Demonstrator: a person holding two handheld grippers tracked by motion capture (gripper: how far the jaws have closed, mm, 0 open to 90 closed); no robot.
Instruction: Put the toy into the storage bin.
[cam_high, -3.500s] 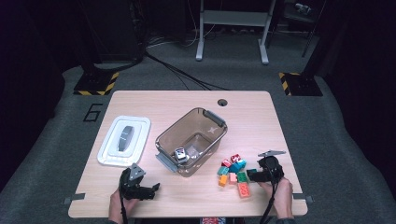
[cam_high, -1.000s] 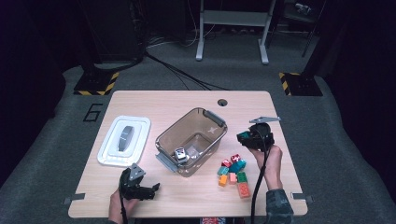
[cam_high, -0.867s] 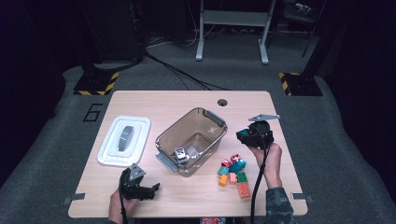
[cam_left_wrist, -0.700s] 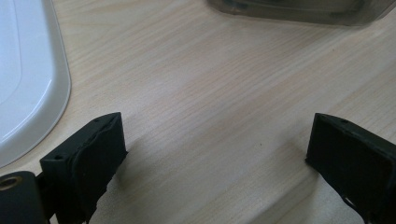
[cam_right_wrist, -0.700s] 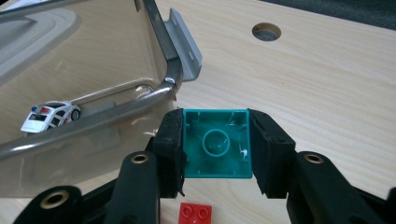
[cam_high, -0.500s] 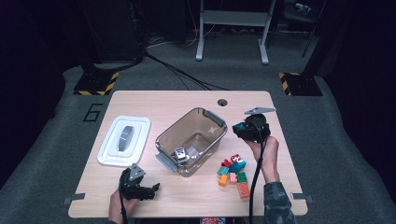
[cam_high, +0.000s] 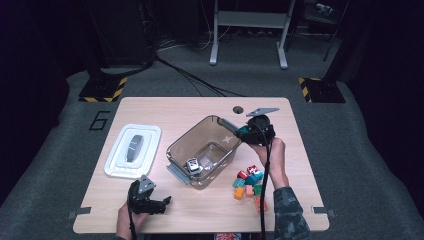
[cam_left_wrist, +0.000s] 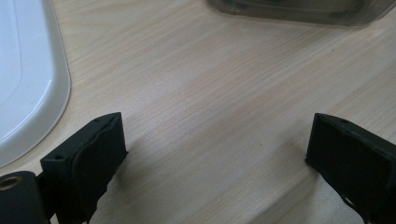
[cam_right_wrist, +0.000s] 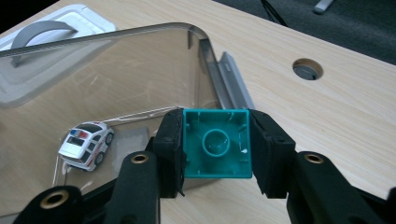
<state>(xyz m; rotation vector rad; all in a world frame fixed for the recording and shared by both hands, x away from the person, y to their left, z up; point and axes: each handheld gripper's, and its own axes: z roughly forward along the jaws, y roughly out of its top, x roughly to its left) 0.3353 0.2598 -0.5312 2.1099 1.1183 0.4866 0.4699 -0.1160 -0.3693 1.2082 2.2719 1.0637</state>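
My right gripper (cam_right_wrist: 215, 140) is shut on a teal toy brick (cam_right_wrist: 215, 144), its hollow underside facing the camera. In the high view that right gripper (cam_high: 245, 131) hangs over the far right rim of the clear brown bin (cam_high: 181, 145), the teal brick (cam_high: 242, 132) at its tip. A small white toy police car (cam_right_wrist: 86, 144) lies on the bin's floor (cam_high: 194, 165). My left gripper (cam_high: 162, 202) rests low at the table's front left, jaws wide apart over bare wood (cam_left_wrist: 210, 140) with nothing between them.
Several coloured bricks (cam_high: 248, 181) lie in a heap on the table right of the bin. The white lid (cam_high: 132, 150) with a grey handle lies left of the bin. A cable hole (cam_high: 238, 109) sits near the table's far edge.
My right gripper has carried the teal brick left and upward, from right of the bin to over its far right rim. The left gripper has stayed put.
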